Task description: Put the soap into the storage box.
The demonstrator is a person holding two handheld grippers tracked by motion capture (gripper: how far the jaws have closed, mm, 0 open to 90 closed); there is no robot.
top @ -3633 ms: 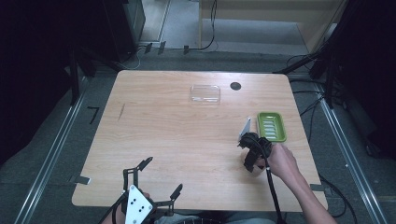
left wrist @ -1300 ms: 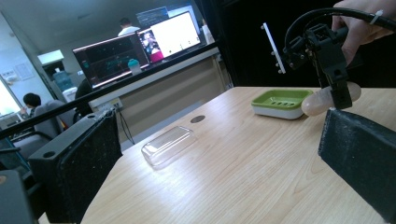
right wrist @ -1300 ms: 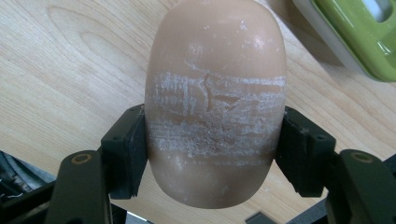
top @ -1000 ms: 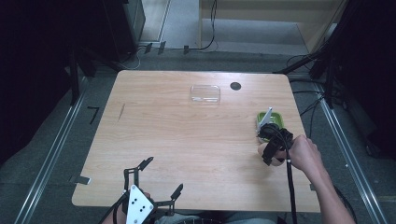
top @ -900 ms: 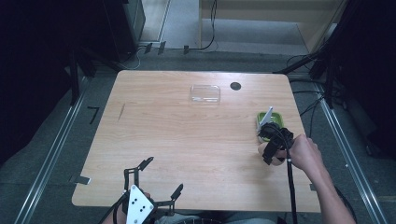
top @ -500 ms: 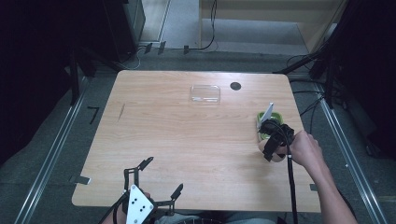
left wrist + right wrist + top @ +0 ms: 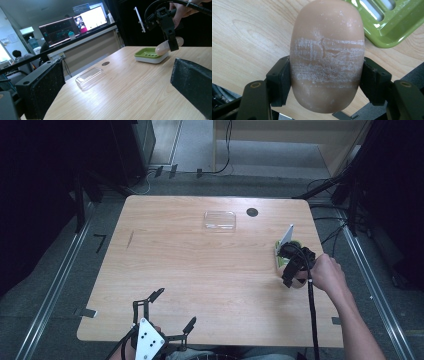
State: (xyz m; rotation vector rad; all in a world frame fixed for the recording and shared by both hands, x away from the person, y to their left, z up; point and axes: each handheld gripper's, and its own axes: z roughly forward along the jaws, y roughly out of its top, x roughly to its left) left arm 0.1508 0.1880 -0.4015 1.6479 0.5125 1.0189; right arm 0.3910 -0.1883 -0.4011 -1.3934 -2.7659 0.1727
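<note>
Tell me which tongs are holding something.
The right tongs, shut on the oval beige soap bar beside the green soap dish; the left tongs are open.

The right gripper (image 7: 289, 256) is black, with a white flat plate standing up at its front and a thick black cable (image 7: 313, 317) trailing back along the bare forearm. Its jaws are blocky black, each with a round brass-coloured screw. The left gripper (image 7: 161, 314) has thin black struts and a white plate marked with black dots.
</note>
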